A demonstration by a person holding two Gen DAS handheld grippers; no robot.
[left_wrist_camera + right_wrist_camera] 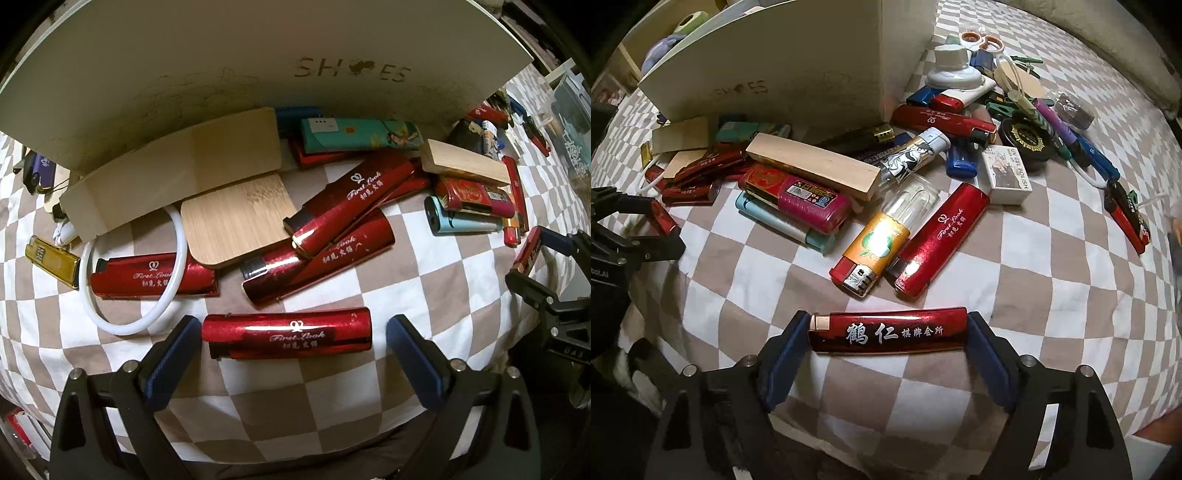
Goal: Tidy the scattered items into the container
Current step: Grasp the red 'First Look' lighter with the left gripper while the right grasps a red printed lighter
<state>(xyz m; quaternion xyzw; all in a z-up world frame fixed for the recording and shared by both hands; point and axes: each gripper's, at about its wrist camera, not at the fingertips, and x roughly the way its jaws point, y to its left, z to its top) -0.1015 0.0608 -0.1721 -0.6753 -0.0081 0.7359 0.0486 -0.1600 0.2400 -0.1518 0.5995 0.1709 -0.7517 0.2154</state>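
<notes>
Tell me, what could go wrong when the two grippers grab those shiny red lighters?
1. The right hand-held gripper pinches its red lighter by the two ends. The shiny body could swivel or pop out when lifted.
2. The left hand-held gripper is open around another red lighter, with gaps at both ends. Closing unevenly might push it sideways.
3. The white ring lies nearby over a lighter and could get nudged.
</notes>
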